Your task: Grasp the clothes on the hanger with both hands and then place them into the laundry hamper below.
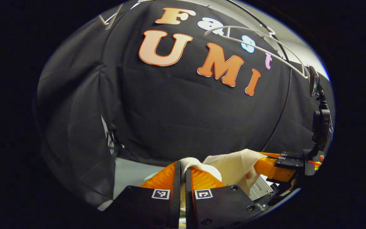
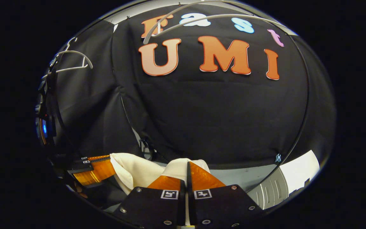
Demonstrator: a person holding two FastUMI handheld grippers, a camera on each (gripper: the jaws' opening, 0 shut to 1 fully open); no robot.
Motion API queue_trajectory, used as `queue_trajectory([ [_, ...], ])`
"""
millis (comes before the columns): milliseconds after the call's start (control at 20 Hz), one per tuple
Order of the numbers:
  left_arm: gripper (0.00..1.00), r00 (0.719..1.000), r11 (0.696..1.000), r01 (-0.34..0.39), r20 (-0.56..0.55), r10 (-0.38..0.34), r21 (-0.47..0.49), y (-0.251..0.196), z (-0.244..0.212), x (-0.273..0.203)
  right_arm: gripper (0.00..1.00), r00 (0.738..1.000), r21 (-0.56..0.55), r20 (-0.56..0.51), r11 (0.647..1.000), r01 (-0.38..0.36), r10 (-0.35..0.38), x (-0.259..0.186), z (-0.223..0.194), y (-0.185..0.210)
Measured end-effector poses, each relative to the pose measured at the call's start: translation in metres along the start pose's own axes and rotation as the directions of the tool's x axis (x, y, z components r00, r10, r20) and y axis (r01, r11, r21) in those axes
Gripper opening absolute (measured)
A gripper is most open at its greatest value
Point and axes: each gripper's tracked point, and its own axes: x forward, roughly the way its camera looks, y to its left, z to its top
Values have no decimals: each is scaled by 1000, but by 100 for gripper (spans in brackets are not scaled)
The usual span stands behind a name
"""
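A cream garment (image 1: 233, 165) hangs stretched between my two grippers, off the hanger. In the left gripper view my left gripper (image 1: 183, 165) is shut on one bunched edge of it, and the right gripper (image 1: 273, 165) pinches the other end at the right. In the right gripper view my right gripper (image 2: 187, 165) is shut on a fold of the cream garment (image 2: 135, 170), while the left gripper (image 2: 95, 170) holds its far end at the left. A bare white hanger (image 1: 256, 43) hangs above, also seen overhead as the white hanger (image 2: 202, 11). The hamper cannot be made out for certain.
A second white hanger (image 2: 75, 60) hangs at the upper left. A white slotted object (image 2: 273, 189) lies low at the right, and a similar slotted white piece (image 1: 259, 187) sits under the garment. Black cloth walls close the booth behind; a pale floor strip (image 2: 240, 178) runs below.
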Motion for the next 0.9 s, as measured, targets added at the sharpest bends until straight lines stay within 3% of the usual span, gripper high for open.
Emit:
queue_trajectory([
  [350, 15, 987, 999, -15, -157, 22, 46, 12, -61, 18, 4, 984, 27, -180, 1000, 4, 1, 28, -77, 0],
  [450, 23, 977, 999, -25, -210, 34, 47, 18, -81, 23, 6, 971, 56, -238, 998, -5, 19, 34, -101, 5],
  [550, 22, 964, 999, -21, -263, 30, 39, 20, -103, 24, 7, 960, 70, -280, 998, 6, 13, 40, -122, 5],
  [700, 34, 929, 999, -19, -368, 33, 42, 34, -144, 26, 10, 929, 92, -369, 995, 23, 13, 40, -166, 2],
  [800, 41, 902, 998, -49, -427, 62, 41, 44, -170, 24, 28, 888, 95, -459, 995, 39, 9, 35, -213, -1],
  [900, 70, 869, 995, -92, -484, 99, 38, 57, -191, 18, 49, 862, 112, -506, 991, 70, -3, 28, -243, -5],
])
